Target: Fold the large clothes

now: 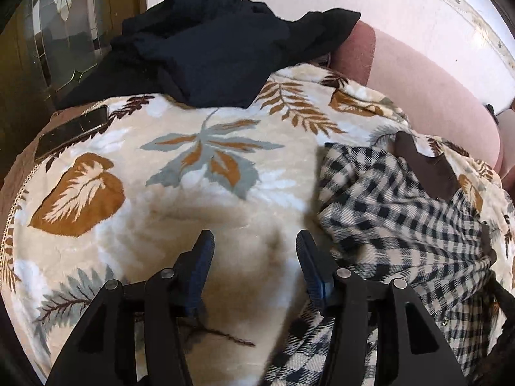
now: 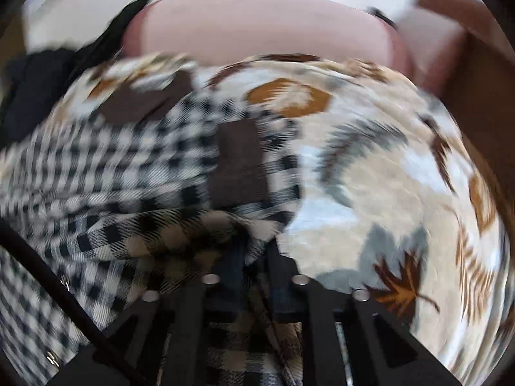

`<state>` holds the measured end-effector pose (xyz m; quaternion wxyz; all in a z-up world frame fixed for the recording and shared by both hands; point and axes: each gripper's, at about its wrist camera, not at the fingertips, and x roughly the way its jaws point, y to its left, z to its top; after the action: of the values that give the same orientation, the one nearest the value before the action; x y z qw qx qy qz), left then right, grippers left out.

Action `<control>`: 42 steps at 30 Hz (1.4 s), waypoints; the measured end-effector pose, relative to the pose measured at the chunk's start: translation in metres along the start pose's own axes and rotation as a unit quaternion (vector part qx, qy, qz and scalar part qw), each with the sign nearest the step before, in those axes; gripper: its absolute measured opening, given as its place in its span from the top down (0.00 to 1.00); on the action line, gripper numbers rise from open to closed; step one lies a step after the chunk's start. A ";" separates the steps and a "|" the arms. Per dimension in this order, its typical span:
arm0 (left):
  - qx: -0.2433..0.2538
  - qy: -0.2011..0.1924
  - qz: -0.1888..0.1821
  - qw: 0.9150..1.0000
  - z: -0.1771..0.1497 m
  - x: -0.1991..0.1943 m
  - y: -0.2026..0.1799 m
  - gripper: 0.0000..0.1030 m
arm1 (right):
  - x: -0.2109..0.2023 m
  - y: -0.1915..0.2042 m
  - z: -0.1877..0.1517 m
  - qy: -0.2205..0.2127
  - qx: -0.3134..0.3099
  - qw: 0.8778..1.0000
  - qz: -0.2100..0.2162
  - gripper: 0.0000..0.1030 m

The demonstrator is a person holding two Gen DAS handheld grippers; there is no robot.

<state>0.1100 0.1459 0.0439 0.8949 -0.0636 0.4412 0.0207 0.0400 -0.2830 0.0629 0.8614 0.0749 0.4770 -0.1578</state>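
Observation:
A black-and-cream checked garment [image 1: 386,218] with dark brown patches lies crumpled on a leaf-patterned blanket [image 1: 193,193], to the right in the left wrist view. My left gripper [image 1: 255,238] hovers open over bare blanket just left of the garment's edge, with nothing between its fingers. The right wrist view is blurred. In it the checked garment [image 2: 128,177] fills the left and centre, with a brown patch [image 2: 239,160] in the middle. My right gripper [image 2: 254,251] is shut on a bunched fold of this cloth, which covers its fingertips.
A dark navy garment [image 1: 209,48] is heaped at the far side of the blanket. A black phone [image 1: 72,132] rests at the blanket's left edge. A pink sofa back [image 1: 434,87] runs behind. A cabinet with glass doors [image 1: 58,32] stands at the left.

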 end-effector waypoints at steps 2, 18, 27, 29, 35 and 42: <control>-0.005 0.004 -0.008 1.000 0.000 0.002 0.002 0.50 | 0.002 -0.021 -0.001 0.007 0.043 0.999 -0.018 0.98; 0.130 -0.021 -0.009 0.991 -0.026 0.001 -0.066 0.40 | -0.056 0.035 -0.003 -0.014 -0.024 0.990 0.137 0.83; 0.049 0.035 0.076 0.995 -0.005 0.043 -0.027 0.51 | 0.011 0.154 0.000 0.062 -0.077 0.977 0.189 0.82; 0.052 0.036 0.070 0.996 -0.005 0.037 -0.026 0.51 | 0.009 0.156 0.001 0.061 -0.077 0.978 0.184 0.82; -0.001 0.022 -0.006 1.000 -0.005 0.009 -0.008 0.51 | -0.034 0.151 0.014 0.046 -0.097 0.970 0.218 0.78; -0.042 0.019 -0.098 0.994 0.001 0.004 -0.004 0.48 | -0.022 0.223 0.095 0.051 -0.117 0.950 0.284 0.39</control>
<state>0.1143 0.1418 0.0417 0.8806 -0.1444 0.4485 -0.0500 0.1814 -0.0957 0.1269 0.8476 0.1143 0.4947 0.1545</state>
